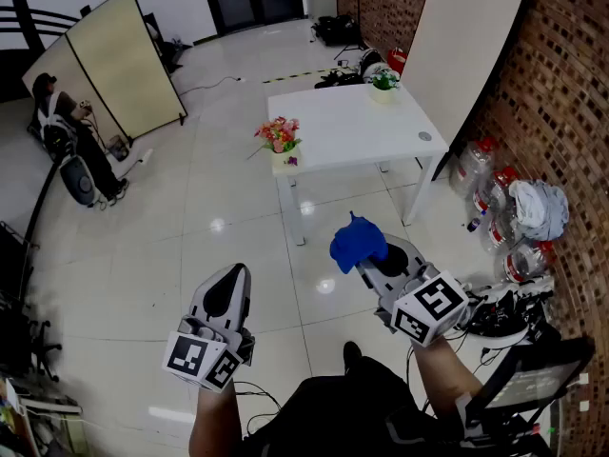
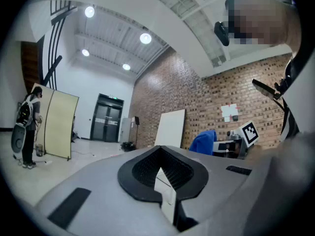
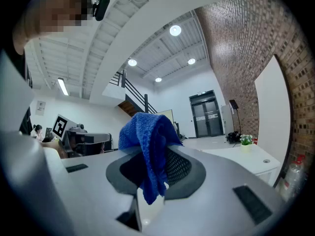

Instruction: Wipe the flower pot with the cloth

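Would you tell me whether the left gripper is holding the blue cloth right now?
No, the blue cloth is pinched in the right gripper, while the left gripper is shut and empty.

A white table (image 1: 352, 127) holds a flower pot (image 1: 283, 149) and a potted plant (image 1: 384, 85).

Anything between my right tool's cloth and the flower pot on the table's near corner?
Nothing visible does. Only floor lies between the right tool, shut on the blue cloth, and the flower pot at the white table's near corner.
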`<action>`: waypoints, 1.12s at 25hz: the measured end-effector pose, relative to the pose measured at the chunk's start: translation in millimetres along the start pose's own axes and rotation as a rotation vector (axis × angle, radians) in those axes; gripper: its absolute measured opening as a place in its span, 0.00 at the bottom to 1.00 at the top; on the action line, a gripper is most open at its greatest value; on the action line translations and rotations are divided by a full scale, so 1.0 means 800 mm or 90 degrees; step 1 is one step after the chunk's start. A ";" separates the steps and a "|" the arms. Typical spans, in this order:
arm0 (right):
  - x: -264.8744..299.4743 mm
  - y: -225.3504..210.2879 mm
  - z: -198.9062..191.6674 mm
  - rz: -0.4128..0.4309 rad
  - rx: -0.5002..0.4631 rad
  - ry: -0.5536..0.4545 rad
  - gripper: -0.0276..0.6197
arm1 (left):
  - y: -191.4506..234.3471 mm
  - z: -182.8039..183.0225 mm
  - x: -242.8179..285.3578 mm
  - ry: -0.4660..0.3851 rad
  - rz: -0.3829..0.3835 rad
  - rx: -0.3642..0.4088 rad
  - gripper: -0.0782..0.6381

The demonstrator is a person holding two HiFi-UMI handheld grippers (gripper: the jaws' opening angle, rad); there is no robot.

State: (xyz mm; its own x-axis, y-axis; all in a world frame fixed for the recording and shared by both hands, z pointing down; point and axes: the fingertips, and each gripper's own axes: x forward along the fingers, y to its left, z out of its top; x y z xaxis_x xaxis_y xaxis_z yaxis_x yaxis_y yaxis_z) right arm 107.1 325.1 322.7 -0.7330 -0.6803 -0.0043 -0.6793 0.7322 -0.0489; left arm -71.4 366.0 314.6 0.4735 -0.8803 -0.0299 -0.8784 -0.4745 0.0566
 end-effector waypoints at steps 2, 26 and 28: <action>0.012 -0.015 0.004 0.010 0.001 -0.002 0.14 | 0.012 0.001 0.015 -0.001 0.016 -0.010 0.10; 0.244 -0.194 0.008 0.013 0.017 0.003 0.14 | 0.178 -0.002 0.257 0.029 -0.011 0.029 0.10; 0.272 -0.197 0.006 0.006 0.019 0.006 0.14 | 0.203 -0.006 0.270 0.033 -0.025 0.026 0.10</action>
State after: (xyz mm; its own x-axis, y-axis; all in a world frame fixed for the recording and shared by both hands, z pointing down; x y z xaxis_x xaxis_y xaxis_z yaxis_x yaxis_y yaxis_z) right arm 55.0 61.3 324.9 -0.7395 -0.6731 0.0048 -0.6713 0.7369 -0.0791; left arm -111.7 98.6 322.0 0.5089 -0.8606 0.0200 -0.8608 -0.5087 0.0151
